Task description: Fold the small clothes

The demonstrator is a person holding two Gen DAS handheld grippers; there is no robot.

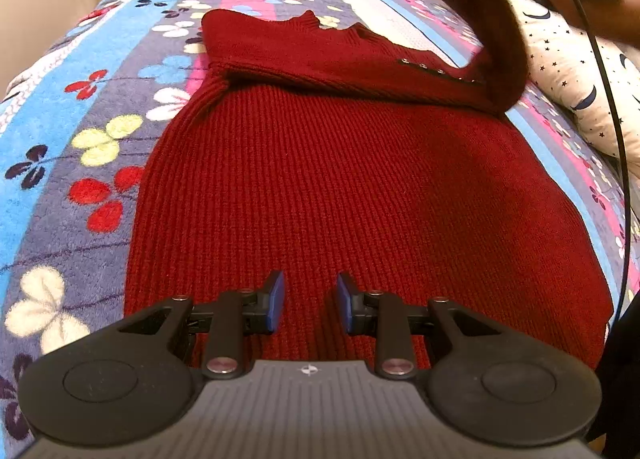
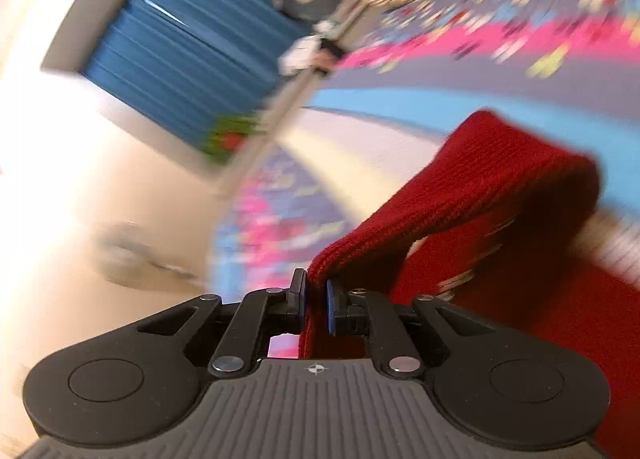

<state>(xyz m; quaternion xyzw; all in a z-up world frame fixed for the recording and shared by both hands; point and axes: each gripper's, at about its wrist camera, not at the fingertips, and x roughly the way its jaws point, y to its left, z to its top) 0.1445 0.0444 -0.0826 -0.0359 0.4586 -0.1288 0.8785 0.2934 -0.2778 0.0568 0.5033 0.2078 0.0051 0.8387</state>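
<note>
1. Nearest, the left claw [image 1: 310, 301] hangs with its jaws apart over the hem end of the red knit sweater [image 1: 360, 199], pinching nothing; the ribbed body runs lengthwise away from it toward the collar.
2. The sweater lies flat on the flowered blanket [image 1: 80, 119] of the bed, one sleeve already crossed over the chest.
3. The right claw [image 2: 316, 305] is clamped on the other sleeve's cuff [image 2: 332, 259]; that sleeve [image 1: 492, 27] rises from the far right shoulder, so the right hand is the nearer one for laying it across.
4. I judge the coming move runs leftward over the chest, along the folded sleeve's line.
5. Room is open left; a starred pillow [image 1: 568, 71] crowds the right edge, beside a trailing black cable [image 1: 612, 99].
</note>
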